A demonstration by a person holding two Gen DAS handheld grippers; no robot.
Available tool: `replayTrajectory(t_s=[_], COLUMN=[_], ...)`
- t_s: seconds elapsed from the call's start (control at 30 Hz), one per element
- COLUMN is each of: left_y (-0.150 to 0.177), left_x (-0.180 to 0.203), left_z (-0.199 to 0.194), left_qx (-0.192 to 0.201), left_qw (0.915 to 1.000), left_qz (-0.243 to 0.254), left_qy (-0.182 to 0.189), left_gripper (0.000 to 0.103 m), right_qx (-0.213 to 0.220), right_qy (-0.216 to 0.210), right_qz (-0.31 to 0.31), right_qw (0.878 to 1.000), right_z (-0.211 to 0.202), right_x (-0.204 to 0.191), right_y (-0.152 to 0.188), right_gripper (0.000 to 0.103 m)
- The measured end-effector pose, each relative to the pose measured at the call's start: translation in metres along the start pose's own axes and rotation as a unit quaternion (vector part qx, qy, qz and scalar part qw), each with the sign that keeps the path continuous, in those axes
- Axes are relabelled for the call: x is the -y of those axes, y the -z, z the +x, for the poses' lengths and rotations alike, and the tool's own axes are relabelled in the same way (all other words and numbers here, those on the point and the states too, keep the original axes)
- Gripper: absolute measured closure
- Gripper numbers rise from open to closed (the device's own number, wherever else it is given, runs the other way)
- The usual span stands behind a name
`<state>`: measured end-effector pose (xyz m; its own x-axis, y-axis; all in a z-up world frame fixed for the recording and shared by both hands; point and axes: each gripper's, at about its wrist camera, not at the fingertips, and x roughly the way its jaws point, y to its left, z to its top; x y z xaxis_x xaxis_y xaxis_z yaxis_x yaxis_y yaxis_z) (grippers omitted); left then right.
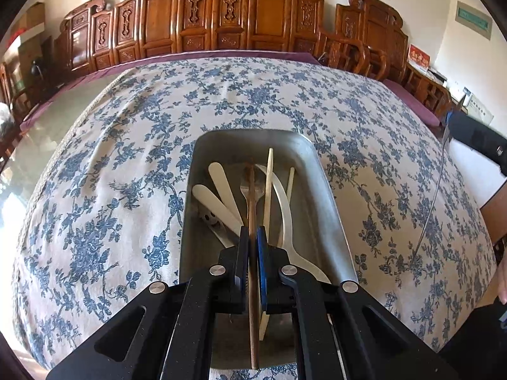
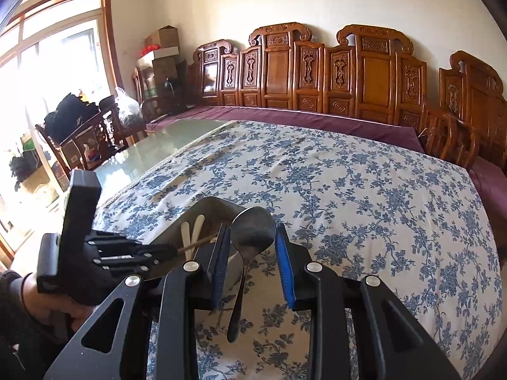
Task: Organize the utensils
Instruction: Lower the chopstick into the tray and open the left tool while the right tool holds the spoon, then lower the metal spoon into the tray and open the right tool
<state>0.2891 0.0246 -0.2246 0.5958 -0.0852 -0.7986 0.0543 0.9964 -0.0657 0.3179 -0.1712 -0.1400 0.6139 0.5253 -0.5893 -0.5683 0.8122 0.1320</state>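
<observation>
Left tongs point(image 1: 252, 247) are clenched on a dark wooden chopstick point(image 1: 252, 209), pads pressed flat on both sides of the thin shaft. Its far end reaches down into the metal tray point(image 1: 320, 171); its near end runs back under the tongs. Angle is steep, nose-down over the tray — judged to be a lowering pose, so the stick lands lengthwise among the others instead of across the rim.

Right tongs point(image 2: 250, 250) are grasping a metal spoon point(image 2: 252, 231): the bowl sits upright between the blue pads, the handle hanging down and back beneath them. Gripping at the bowl leaves the handle free to swing; slip risk looks moderate. In the right wrist view the spoon is just beside the tray's near right corner, above the cloth, not yet over the tray.

Tray contents, left wrist view: pale flat spatulas point(image 1: 221, 190) on the left side, a fork point(image 1: 245, 186) under the chopstick, light chopsticks point(image 1: 269, 186) and a white ladle-like piece point(image 1: 286, 218) toward the right wall. All lie roughly parallel to the long walls.

Tray rests on the floral tablecloth point(image 1: 126, 158) covering the counter, toward its near edge. Task judged well along — two items in hand, nothing else loose that I can see on the cloth.
</observation>
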Motion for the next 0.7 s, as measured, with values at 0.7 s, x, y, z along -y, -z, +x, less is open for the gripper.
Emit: replayTrajectory(t_s=[0.7], left_y=[0.001], left_x=[-0.019], left_z=[-0.012], left_qx=[0.005], left_qw=[0.9999], left_qz=[-0.002], left_qy=[-0.01], left_gripper=[0.077], right_qx=[0.0], right_qy=[-0.036], right_qz=[-0.015], right_qw=[0.999], right_z=[0.014], right_x=[-0.042], right_y=[-0.03], right_gripper=[0.072])
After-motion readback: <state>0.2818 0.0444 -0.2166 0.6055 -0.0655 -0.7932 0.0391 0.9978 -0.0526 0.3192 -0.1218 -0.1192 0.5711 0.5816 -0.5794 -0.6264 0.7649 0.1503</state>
